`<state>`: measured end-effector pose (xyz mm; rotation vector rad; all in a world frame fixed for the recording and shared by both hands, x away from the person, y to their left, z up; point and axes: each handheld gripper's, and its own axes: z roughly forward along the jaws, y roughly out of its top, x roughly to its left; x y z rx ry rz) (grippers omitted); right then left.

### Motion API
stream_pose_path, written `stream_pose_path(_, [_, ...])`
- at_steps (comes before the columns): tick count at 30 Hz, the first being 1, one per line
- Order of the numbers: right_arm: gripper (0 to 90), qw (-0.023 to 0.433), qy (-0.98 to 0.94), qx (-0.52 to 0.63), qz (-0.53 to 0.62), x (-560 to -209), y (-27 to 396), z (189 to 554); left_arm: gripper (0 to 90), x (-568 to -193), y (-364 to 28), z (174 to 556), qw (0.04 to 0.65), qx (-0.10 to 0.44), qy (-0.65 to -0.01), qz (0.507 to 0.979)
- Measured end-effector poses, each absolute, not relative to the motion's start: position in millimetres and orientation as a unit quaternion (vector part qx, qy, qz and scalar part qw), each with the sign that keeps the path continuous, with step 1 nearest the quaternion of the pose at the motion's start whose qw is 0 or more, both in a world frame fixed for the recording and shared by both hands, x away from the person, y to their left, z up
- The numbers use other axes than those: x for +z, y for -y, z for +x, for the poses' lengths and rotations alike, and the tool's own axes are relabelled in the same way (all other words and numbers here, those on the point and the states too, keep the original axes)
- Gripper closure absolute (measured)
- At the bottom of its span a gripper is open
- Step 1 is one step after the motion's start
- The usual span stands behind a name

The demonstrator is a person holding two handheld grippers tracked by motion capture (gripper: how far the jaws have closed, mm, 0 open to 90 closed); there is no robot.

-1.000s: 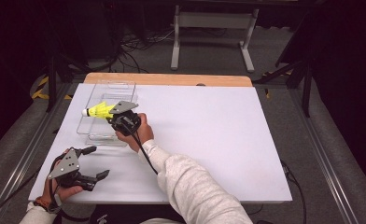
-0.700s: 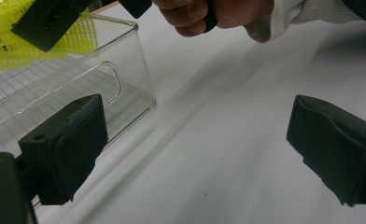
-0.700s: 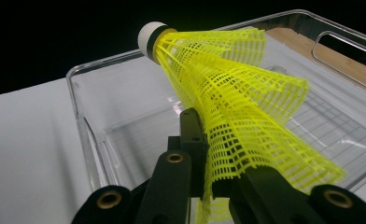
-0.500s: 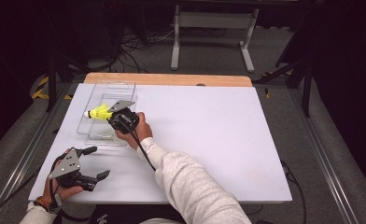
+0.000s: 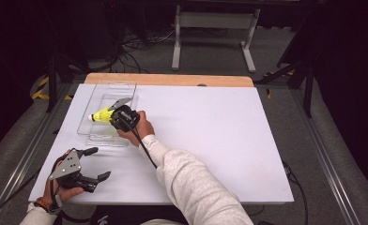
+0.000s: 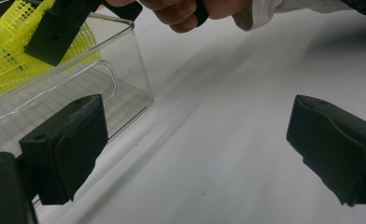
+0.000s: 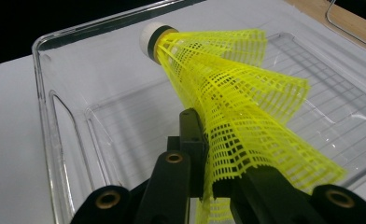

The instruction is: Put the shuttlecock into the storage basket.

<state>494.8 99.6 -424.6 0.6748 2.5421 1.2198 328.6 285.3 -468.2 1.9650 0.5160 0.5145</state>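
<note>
A yellow mesh shuttlecock [image 7: 228, 98] with a white cork tip is pinched by its skirt in my right gripper [image 7: 207, 154], which is shut on it. It hangs over the inside of a clear plastic bin [image 7: 50, 126]. From above, the shuttlecock [image 5: 102, 115] points left over the bin [image 5: 108, 96] at the table's left, with the right gripper [image 5: 115, 116] behind it. My left gripper [image 5: 95, 163] rests near the front left corner, open, with nothing between its jaws. In its own view the left gripper [image 6: 195, 154] faces bare white table beside the bin [image 6: 125, 79].
The white table top [image 5: 219, 131] stretches wide to the right of the bin. A wooden strip [image 5: 172, 79] runs along its far edge. Beyond it stand a metal frame [image 5: 210, 28] and cables on the floor.
The right gripper and shuttlecock have shifted slightly over the bin, lowering a little toward it. The left gripper has stayed where it was.
</note>
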Motion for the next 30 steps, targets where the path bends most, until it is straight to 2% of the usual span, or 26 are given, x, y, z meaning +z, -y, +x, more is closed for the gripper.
stream_pose_path(6, [87.1, 0.097, -0.887, 0.393, 0.221, -424.9, -100.6, 498.8, 6.2, -468.2, -285.1, 328.6, 0.498, 0.212, -0.214, 0.813])
stream_pose_path(12, [82.9, 0.068, -0.900, 0.373, 0.214, -424.8, -101.0, 503.4, 6.3, -468.4, -284.9, 328.9, 0.497, 0.212, -0.215, 0.814])
stream_pose_path(19, [75.3, 0.072, -0.903, 0.368, 0.211, -423.8, -101.9, 501.9, 6.4, -468.3, -286.5, 328.8, 0.498, 0.216, -0.218, 0.811])
stream_pose_path(21, [65.7, 0.073, -0.905, 0.364, 0.207, -422.4, -102.9, 499.3, 6.4, -468.4, -285.7, 328.7, 0.497, 0.214, -0.217, 0.812])
stream_pose_path(22, [65.7, 0.073, -0.905, 0.364, 0.207, -422.4, -102.9, 499.3, 6.4, -468.4, -285.7, 328.7, 0.497, 0.214, -0.217, 0.812])
stream_pose_path(24, [58.7, 0.086, -0.908, 0.358, 0.200, -421.6, -105.0, 493.7, 6.4, -468.4, -285.9, 328.8, 0.498, 0.215, -0.217, 0.812])
stream_pose_path(30, [56.6, 0.110, -0.908, 0.357, 0.190, -420.5, -105.3, 485.4, 6.4, -468.1, -286.2, 328.4, 0.497, 0.216, -0.217, 0.812])
